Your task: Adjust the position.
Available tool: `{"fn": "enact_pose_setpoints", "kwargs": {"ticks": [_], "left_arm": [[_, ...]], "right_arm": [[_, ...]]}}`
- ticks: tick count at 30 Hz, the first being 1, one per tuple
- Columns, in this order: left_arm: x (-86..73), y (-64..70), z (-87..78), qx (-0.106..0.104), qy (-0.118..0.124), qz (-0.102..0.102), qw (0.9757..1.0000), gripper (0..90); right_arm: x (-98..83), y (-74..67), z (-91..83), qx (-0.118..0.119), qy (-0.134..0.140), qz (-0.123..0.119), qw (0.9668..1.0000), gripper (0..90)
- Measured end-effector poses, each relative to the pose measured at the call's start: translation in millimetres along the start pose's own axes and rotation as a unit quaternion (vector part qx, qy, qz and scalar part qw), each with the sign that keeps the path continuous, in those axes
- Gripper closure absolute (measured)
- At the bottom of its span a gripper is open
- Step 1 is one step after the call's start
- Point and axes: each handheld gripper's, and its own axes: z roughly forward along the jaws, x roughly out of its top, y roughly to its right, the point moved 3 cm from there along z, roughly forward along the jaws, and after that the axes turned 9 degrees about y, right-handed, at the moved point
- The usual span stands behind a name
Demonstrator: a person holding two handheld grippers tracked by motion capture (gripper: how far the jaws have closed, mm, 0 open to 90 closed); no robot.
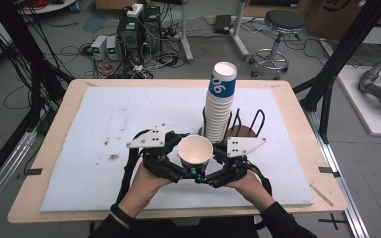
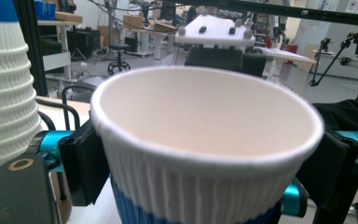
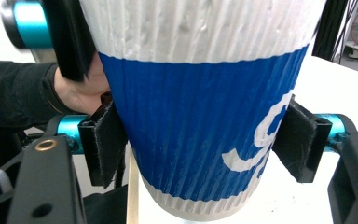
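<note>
Jaws of both the left gripper (image 1: 187,167) and right gripper (image 1: 209,169) clasped one upright ribbed paper cup (image 1: 195,151), pads flanking it, beside the cup stack (image 1: 221,104).

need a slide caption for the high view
Two hand-held grippers, left and right, flank an upright paper cup before a tall cup stack in a wire rack.

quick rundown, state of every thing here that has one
single cup: upright, empty, mouth open, between both claws
left claw: pads against the single cup's ribbed wall near its rim
right claw: pads flank the cup's blue band, left pad touching, right pad at its edge
cup stack: nested, upright, standing in the rack
wire rack: upright on the mat
</note>
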Motion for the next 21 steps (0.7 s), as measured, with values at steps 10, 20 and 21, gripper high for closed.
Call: {"fn": "enact_pose_setpoints", "kwargs": {"ticks": [10, 20, 21], "left_arm": [[1.0, 1.4, 0.0, 0.007, -0.004, 0.012, 0.9999, 19.2], [-0.4, -0.7, -3.0, 0.012, -0.005, 0.015, 0.9998, 21.5], [-0.5, -1.0, -3.7, 0.012, -0.006, 0.013, 0.9998, 21.6]], "right_arm": [[-1.1, -0.7, 1.4, 0.005, -0.003, 0.005, 1.0, 26.8], [-1.5, 0.3, 0.7, -0.002, -0.012, -0.003, 0.9999, 23.9], [-1.6, 0.3, 0.4, -0.005, -0.015, -0.002, 0.9999, 23.2]]}}
